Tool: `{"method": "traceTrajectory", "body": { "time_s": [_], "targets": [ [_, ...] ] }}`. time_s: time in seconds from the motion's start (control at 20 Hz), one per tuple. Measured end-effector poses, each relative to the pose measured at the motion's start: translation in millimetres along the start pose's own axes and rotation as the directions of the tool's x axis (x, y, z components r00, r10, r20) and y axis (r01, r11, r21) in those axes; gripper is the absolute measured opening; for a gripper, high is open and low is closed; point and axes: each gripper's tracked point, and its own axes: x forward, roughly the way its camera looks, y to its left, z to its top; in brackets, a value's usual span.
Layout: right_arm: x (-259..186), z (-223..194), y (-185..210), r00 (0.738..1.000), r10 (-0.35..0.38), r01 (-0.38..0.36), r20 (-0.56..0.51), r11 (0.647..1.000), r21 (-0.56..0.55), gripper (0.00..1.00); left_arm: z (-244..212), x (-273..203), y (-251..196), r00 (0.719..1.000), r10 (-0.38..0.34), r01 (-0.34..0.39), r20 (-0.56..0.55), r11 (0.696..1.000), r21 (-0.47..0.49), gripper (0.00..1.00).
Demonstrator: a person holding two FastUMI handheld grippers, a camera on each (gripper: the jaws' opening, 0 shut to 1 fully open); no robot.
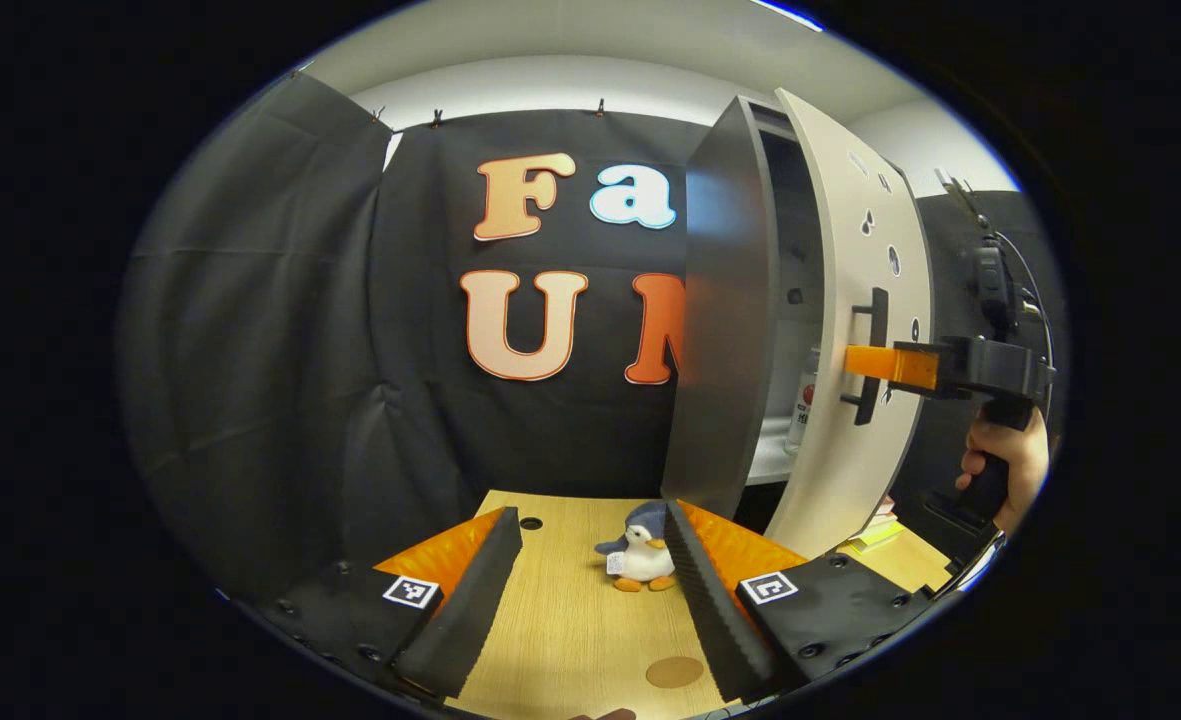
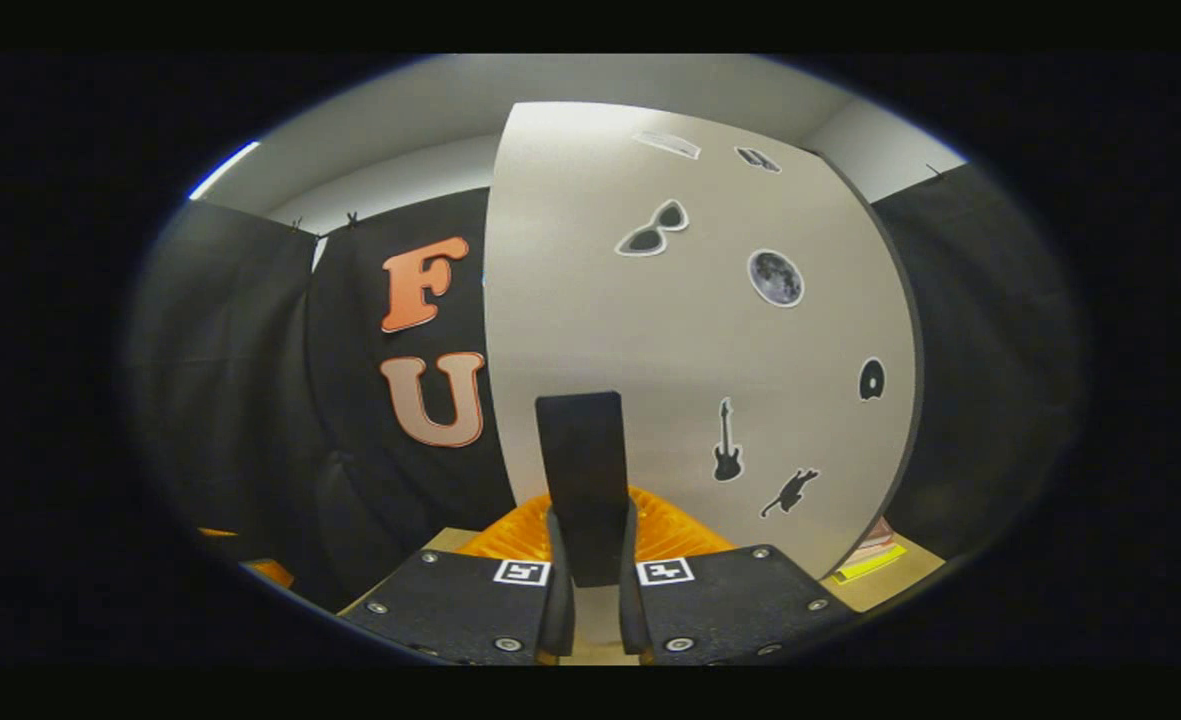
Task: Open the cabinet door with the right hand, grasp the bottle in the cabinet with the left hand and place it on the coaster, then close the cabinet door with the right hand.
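In the left gripper view the pale cabinet door (image 1: 830, 300) stands partly open, with a gap beside the cabinet's dark side wall (image 1: 725, 330). Through that gap I see part of a bottle (image 1: 803, 398) on a white shelf. My right gripper (image 1: 862, 362), held by a hand (image 1: 1012, 462), is at the door's black handle (image 1: 876, 318). In the right gripper view that handle (image 2: 580, 450) stands upright between the fingers of my right gripper (image 2: 590, 548), which is shut on it; the door (image 2: 710, 340) carries several stickers. My left gripper (image 1: 590, 590) hangs open over the table, near a round brown coaster (image 1: 674, 671).
A small plush penguin (image 1: 640, 558) sits on the wooden table (image 1: 570, 620) in front of the cabinet's left corner. A stack of flat yellow and pale items (image 1: 875, 530) lies under the open door, also seen at the table's right edge (image 2: 868, 563).
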Motion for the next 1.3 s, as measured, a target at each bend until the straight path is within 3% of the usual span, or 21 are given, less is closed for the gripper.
{"method": "traceTrajectory", "body": {
  "time_s": [0.75,1.3],
  "targets": [
    [-124,7,-79,0.999,-0.039,0.039,-0.003,0.999,0.028,0.17,12,-53,-69,1.0,-0.004,0.004,0.01,1.0,0.02,0.93],
    [-190,15,-165,0.99,-0.139,0.139,0.004,0.99,0.003,0.14,6,-65,-115,0.999,-0.036,0.037,-0.017,0.999,0.014,0.94]
  ]
}}
